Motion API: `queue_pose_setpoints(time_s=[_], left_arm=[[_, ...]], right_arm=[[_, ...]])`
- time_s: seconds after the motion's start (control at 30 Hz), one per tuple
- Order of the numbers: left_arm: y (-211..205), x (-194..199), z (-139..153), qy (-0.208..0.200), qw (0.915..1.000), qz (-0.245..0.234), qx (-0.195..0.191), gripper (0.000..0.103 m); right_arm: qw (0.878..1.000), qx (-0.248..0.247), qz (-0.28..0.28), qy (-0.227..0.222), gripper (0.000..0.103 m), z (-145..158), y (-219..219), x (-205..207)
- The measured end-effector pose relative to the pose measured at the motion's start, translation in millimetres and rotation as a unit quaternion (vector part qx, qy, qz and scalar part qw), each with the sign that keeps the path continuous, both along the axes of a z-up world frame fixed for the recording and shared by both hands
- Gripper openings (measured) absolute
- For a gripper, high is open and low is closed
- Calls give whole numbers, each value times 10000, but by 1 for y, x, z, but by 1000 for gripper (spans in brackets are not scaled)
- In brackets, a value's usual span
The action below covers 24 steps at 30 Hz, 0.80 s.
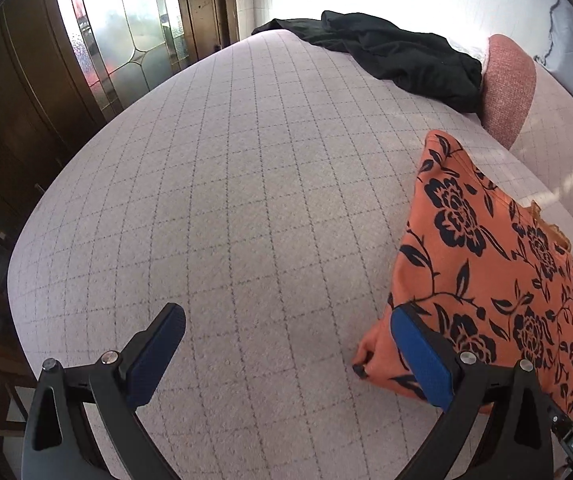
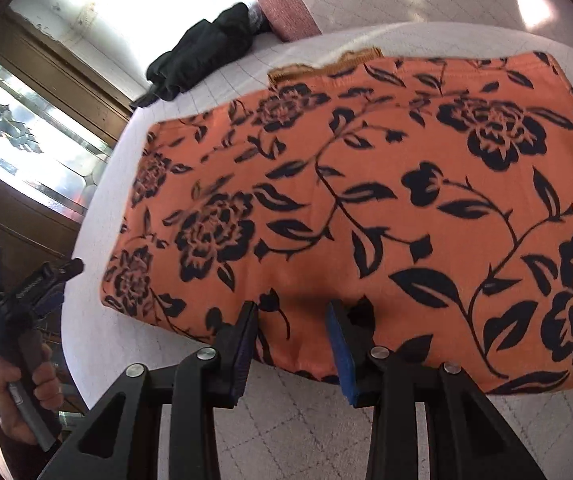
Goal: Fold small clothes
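Note:
An orange garment with a dark floral print (image 2: 366, 208) lies flat and folded on the grey checked table cover (image 1: 226, 200); it also shows at the right of the left wrist view (image 1: 498, 280). My right gripper (image 2: 290, 340) hangs over the garment's near edge, jaws partly open with the cloth between them, not clamped. My left gripper (image 1: 286, 348) is wide open and empty above bare table, its right finger (image 1: 422, 360) beside the garment's left corner. The left gripper also shows, held in a hand, at the left of the right wrist view (image 2: 26, 292).
A dark crumpled garment (image 1: 398, 56) lies at the far side of the table, also in the right wrist view (image 2: 202, 52). A pink rounded cushion (image 1: 506, 80) sits next to it. Wooden doors with leaded glass (image 1: 126, 20) stand beyond the table's left edge.

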<state>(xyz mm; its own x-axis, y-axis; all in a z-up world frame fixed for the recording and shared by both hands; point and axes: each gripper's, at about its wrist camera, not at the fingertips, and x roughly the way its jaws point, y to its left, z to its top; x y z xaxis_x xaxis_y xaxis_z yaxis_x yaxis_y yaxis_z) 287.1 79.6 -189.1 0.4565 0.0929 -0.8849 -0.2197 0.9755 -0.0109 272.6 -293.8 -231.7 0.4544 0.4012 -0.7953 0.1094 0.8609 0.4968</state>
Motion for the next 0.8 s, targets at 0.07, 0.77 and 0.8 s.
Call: queue_pose_setpoints(time_s=[0.07,0.77,0.8], left_arm=[[-4,-17,-2,15,10000,-17,-49,103],[-25,-17,-49,-415,9677,-167,-2479,75],[-24,-15,-50,-460,9660,-148,-2540,70]], right_arm=[[9999,92,-108,-19,37,4,-2,-6],[9958,342,-444,-730,38,28,-21,-50],[9957,366,-440,-734,38,26,-20,-48]])
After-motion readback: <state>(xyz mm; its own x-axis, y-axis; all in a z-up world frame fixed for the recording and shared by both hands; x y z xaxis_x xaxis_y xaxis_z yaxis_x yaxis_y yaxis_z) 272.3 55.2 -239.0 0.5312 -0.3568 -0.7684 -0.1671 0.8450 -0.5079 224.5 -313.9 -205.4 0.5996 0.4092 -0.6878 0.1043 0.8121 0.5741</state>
